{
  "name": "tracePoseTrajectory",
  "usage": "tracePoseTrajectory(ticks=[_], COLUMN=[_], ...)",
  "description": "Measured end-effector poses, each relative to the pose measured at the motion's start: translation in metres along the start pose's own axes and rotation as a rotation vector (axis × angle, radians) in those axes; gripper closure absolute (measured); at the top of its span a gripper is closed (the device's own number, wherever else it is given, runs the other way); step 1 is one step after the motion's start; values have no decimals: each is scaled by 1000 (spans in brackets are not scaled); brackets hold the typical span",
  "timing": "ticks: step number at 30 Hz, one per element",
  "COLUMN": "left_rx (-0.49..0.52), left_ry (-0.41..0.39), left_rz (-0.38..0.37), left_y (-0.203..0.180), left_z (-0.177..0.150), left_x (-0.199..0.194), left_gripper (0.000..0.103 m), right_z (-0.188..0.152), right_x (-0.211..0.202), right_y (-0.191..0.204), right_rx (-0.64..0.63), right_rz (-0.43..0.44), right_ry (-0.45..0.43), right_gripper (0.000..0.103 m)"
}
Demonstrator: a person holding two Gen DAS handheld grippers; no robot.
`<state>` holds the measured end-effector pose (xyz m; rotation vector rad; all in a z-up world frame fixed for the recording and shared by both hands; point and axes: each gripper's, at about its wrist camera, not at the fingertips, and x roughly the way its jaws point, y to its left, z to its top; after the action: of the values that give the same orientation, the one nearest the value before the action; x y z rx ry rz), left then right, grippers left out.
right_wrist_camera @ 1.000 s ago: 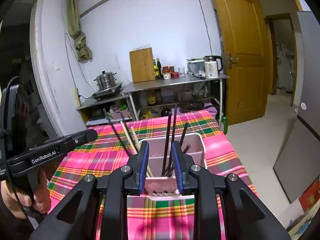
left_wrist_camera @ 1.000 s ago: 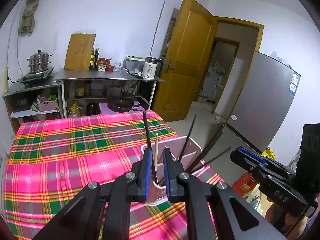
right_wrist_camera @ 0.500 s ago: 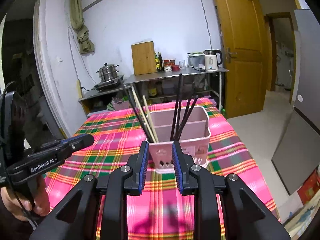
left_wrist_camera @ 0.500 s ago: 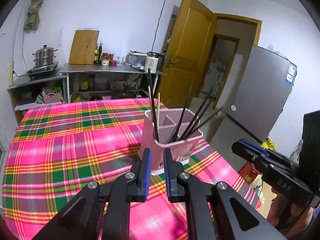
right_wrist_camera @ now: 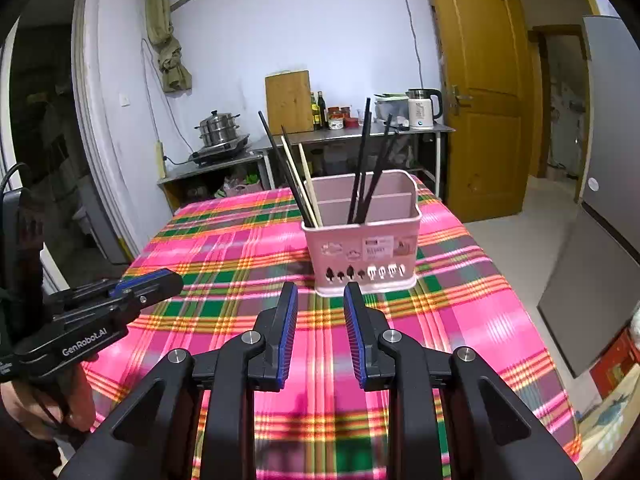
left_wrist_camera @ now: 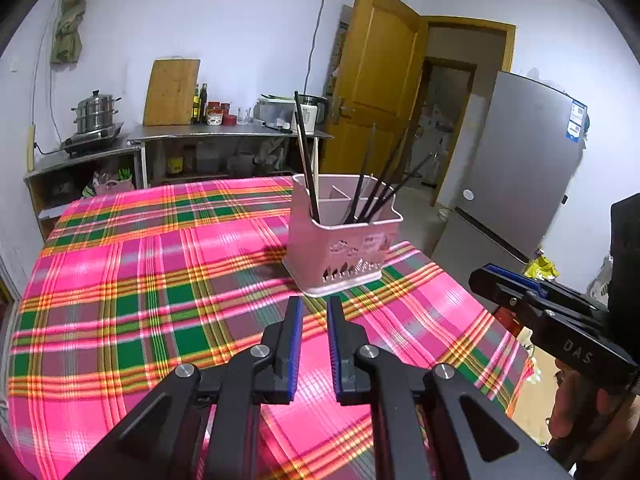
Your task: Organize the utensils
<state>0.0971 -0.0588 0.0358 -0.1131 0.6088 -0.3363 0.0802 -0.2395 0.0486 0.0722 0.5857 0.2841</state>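
Your left gripper (left_wrist_camera: 313, 312) reads "GenRobot.AI" along its side in the right wrist view, and your right gripper (right_wrist_camera: 320, 300) carries the letters "DAS" in the left wrist view. Both sit released, blue pads (right_wrist_camera: 289, 322) parted with nothing between them, hovering over the plaid tablecloth (right_wrist_camera: 224, 248) short of the pink utensil holder (right_wrist_camera: 362, 248). The holder stands upright near the table's right edge, with a small printed label (too small to read) and a row of cutlery-shaped cutouts on its front. Dividers split it into compartments: the left one holds 2 pale wooden chopsticks (right_wrist_camera: 306, 184) plus a black one, the right one a leaning bunch of black chopsticks (right_wrist_camera: 366, 168).
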Motion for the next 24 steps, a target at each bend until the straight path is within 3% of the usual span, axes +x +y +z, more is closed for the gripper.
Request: tracePoseTrajectory(ticks=[9,24], left_rx=[-4,4], left_ry=[5,-6], left_rz=[7,10], left_y=[-2,-6], left_z=[-19,-19], left_x=[-12,-15], left_gripper=[92,92], right_z=[-21,-23], right_x=[-8,-11], right_y=[-2,4], right_rx=[6,-2], right_rz=[-8,-13], right_ry=[20,21], right_gripper=[78,78])
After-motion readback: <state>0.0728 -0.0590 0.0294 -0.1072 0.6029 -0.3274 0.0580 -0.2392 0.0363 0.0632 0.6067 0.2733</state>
